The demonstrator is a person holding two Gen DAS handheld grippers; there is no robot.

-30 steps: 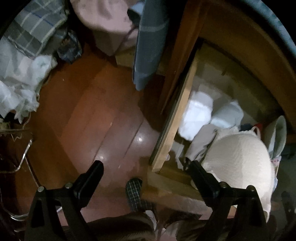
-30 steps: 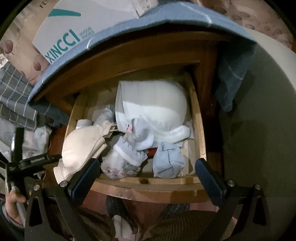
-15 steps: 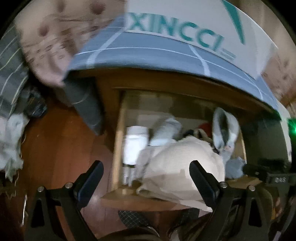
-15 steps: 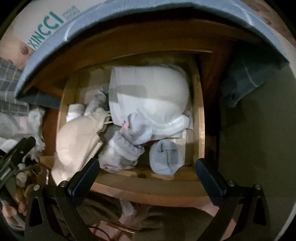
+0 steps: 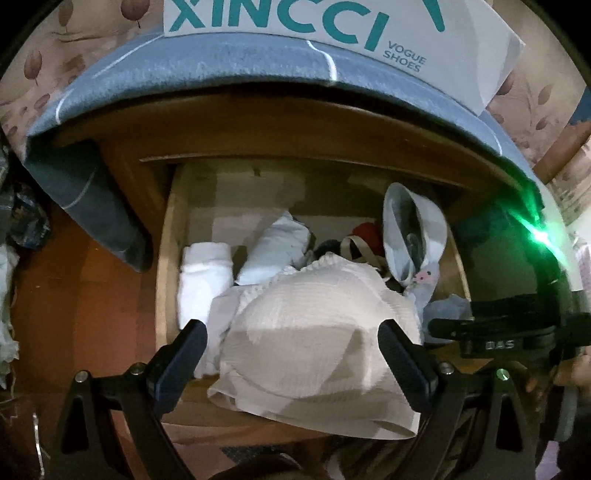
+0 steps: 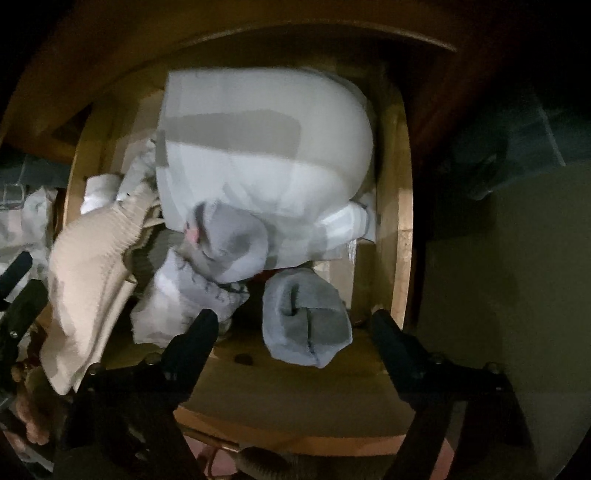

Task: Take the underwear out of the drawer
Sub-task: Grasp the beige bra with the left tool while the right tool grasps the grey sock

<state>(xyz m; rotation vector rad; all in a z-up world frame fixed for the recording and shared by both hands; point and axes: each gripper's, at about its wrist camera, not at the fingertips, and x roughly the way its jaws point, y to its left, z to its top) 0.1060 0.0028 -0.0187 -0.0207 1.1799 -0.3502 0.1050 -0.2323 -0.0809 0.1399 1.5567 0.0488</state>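
Note:
An open wooden drawer (image 5: 166,258) (image 6: 400,229) holds underwear and socks. A cream bra (image 5: 317,339) (image 6: 85,288) drapes over the drawer's front left edge. My left gripper (image 5: 291,350) is open, its fingers on either side of the cream bra, just above it. A large white bra (image 6: 266,155) fills the back right of the drawer and shows edge-on in the left wrist view (image 5: 413,236). My right gripper (image 6: 295,328) is open above the drawer's front edge, with a rolled grey sock (image 6: 306,317) between its fingers, not gripped.
White folded pieces (image 5: 203,280) lie at the drawer's left. More grey socks (image 6: 229,247) sit mid-drawer. A blue cloth (image 5: 221,66) and a shoe box (image 5: 332,26) lie on the cabinet top. Wooden floor (image 5: 74,314) is at the left.
My left gripper swung from the floor to face the drawer and closed in over the cream bra. My right gripper moved down and closer to the drawer front.

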